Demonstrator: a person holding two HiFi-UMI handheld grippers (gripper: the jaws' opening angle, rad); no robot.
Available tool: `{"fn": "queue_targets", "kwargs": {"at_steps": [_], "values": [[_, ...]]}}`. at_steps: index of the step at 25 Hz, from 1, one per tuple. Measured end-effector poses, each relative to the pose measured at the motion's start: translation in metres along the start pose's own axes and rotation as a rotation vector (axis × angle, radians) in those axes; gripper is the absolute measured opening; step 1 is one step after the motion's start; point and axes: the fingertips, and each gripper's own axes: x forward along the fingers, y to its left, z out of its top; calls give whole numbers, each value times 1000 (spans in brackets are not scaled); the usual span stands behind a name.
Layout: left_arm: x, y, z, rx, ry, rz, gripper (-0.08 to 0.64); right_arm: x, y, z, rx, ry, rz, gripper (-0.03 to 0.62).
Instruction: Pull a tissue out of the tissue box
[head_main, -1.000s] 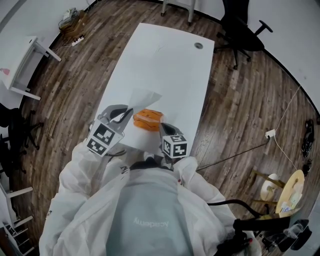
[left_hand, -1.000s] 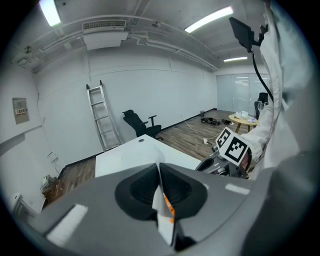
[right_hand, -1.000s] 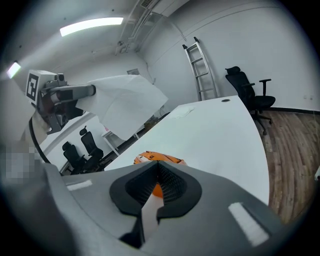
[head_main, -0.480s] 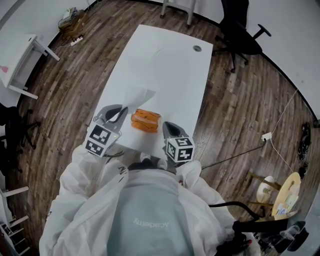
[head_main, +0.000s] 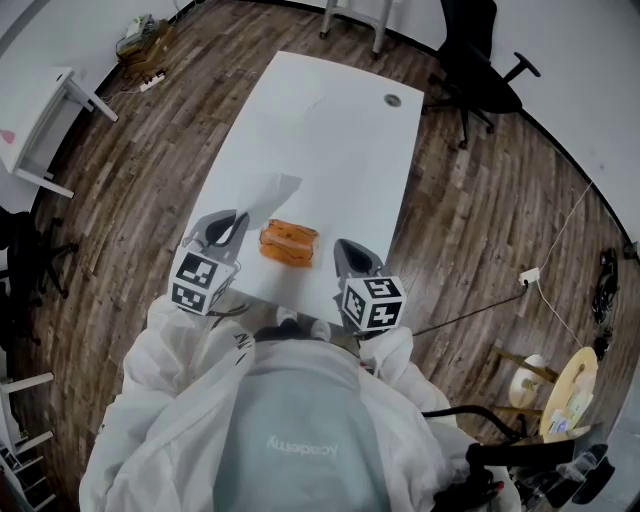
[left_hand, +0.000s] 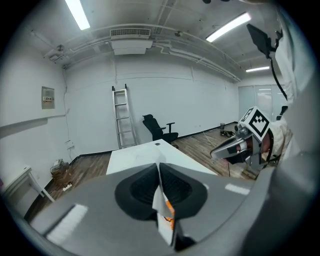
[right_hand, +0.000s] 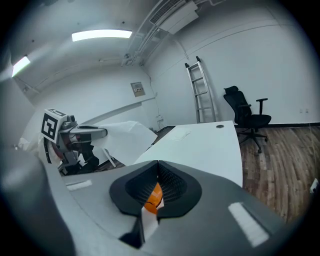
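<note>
An orange tissue box (head_main: 289, 243) lies on the white table (head_main: 330, 130) near its front edge. My left gripper (head_main: 228, 227) is left of the box, shut on a white tissue (head_main: 272, 189) that stands up free of the box. In the left gripper view the tissue (left_hand: 161, 207) shows edge-on, pinched between the jaws of the left gripper (left_hand: 159, 165). My right gripper (head_main: 346, 256) hovers right of the box, shut with nothing held. In the right gripper view the box (right_hand: 153, 195) shows orange below the closed tips of the right gripper (right_hand: 158, 162), and the tissue (right_hand: 127, 132) hangs from the left gripper (right_hand: 98, 132).
A round cable port (head_main: 392, 100) sits at the table's far end. A black office chair (head_main: 480, 70) stands beyond the far right corner, and a ladder (right_hand: 202, 92) leans on the back wall. A small white table (head_main: 45, 120) stands at the left on the wood floor.
My right gripper has risen and drawn away to the right of the box. The left gripper has rolled a little, and the tissue has swung with it.
</note>
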Motion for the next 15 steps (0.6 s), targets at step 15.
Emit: {"fn": "queue_targets", "kwargs": {"at_steps": [15], "values": [[-2, 15, -15, -120, -16, 95, 2, -22, -5, 34, -15, -78, -34, 2]]}}
